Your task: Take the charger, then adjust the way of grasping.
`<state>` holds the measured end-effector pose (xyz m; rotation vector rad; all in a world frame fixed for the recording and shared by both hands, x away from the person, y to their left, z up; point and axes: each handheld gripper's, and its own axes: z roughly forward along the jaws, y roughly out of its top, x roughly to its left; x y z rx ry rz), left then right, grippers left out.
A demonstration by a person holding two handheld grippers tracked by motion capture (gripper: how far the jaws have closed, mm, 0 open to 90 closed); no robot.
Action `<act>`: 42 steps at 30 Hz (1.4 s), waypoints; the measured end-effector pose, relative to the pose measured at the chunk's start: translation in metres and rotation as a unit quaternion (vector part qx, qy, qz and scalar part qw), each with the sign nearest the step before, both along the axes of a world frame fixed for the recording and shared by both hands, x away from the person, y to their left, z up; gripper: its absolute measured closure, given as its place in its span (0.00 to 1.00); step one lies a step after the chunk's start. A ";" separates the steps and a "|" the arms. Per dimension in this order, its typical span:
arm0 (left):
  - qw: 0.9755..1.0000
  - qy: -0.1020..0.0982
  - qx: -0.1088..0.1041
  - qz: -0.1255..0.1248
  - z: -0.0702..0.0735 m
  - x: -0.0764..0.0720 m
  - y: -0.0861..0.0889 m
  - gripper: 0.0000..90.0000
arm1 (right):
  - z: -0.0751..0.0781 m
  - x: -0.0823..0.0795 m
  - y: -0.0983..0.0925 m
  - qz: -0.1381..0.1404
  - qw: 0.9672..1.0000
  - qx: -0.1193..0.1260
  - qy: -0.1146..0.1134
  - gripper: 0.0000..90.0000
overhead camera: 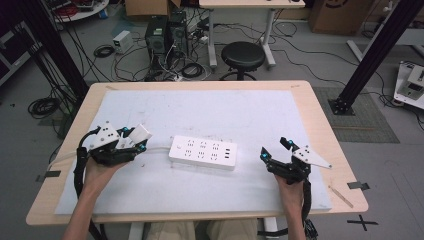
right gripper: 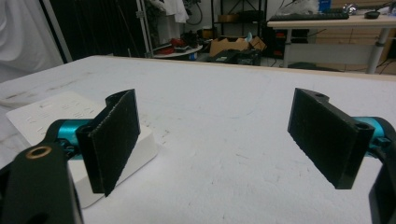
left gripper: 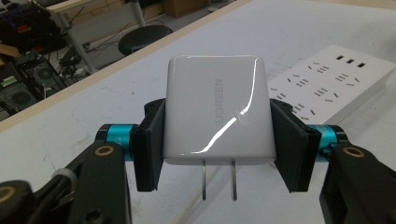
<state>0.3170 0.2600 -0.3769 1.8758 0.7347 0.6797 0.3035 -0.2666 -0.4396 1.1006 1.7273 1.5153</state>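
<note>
My left gripper (overhead camera: 136, 139) (left gripper: 217, 149) is shut on a white charger plug (left gripper: 217, 114) (overhead camera: 140, 133), its two metal prongs pointing down. It hangs just above the mat, left of the white power strip (overhead camera: 203, 152) (left gripper: 334, 84) that lies flat mid-table. On the right side of the mat my right gripper (overhead camera: 274, 150) (right gripper: 217, 140) stands open with nothing between its pads (right gripper: 114, 140). The power strip's end (right gripper: 51, 112) lies behind that gripper's left jaw.
A white mat (overhead camera: 210, 115) covers most of the wooden table (overhead camera: 320, 115). A thin white cable (overhead camera: 157, 148) runs from the strip's left end toward the table's left edge. Beyond the far edge stand a black stool (overhead camera: 242, 56), computer cases and loose cables on the floor.
</note>
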 end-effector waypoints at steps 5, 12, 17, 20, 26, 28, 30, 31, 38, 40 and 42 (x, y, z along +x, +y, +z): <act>1.000 -0.011 -0.013 -0.004 -0.006 -0.013 -0.001 0.47 | 0.000 -0.001 0.001 -0.001 1.000 -0.001 0.001 0.19; 0.999 -0.027 -0.009 -0.015 -0.005 -0.024 -0.014 0.47 | 0.000 -0.001 0.002 -0.001 1.000 -0.007 -0.002 0.19; 0.998 -0.052 0.013 -0.024 -0.001 -0.026 -0.033 0.47 | 0.001 0.001 0.004 0.009 1.000 -0.008 0.014 0.19; 0.996 -0.076 0.034 -0.028 0.003 -0.029 -0.047 0.47 | 0.002 0.002 0.005 0.029 0.999 -0.005 0.026 0.19; 0.989 -0.118 0.078 -0.037 0.007 -0.035 -0.074 0.47 | 0.013 0.003 0.011 0.085 0.995 0.032 0.047 0.19; 0.985 -0.140 0.098 -0.037 0.007 -0.038 -0.083 0.47 | 0.021 0.005 0.014 0.112 0.992 0.042 0.050 0.19; 0.981 -0.157 0.109 -0.041 0.008 -0.040 -0.089 0.47 | 0.026 0.005 0.016 0.125 0.990 0.045 0.053 0.19; 0.979 -0.166 0.113 -0.041 0.008 -0.041 -0.092 0.47 | 0.037 0.007 0.022 0.151 0.986 0.042 0.056 0.19; 0.966 -0.218 0.131 -0.044 0.012 -0.049 -0.098 0.47 | 0.068 0.010 0.044 0.206 0.977 0.028 0.047 0.19; 0.961 -0.232 0.139 -0.048 0.013 -0.050 -0.100 0.47 | 0.074 0.011 0.050 0.222 0.973 0.034 0.050 0.19; 0.956 -0.243 0.154 -0.049 0.014 -0.050 -0.104 0.47 | 0.080 0.013 0.057 0.237 0.969 0.033 0.059 0.19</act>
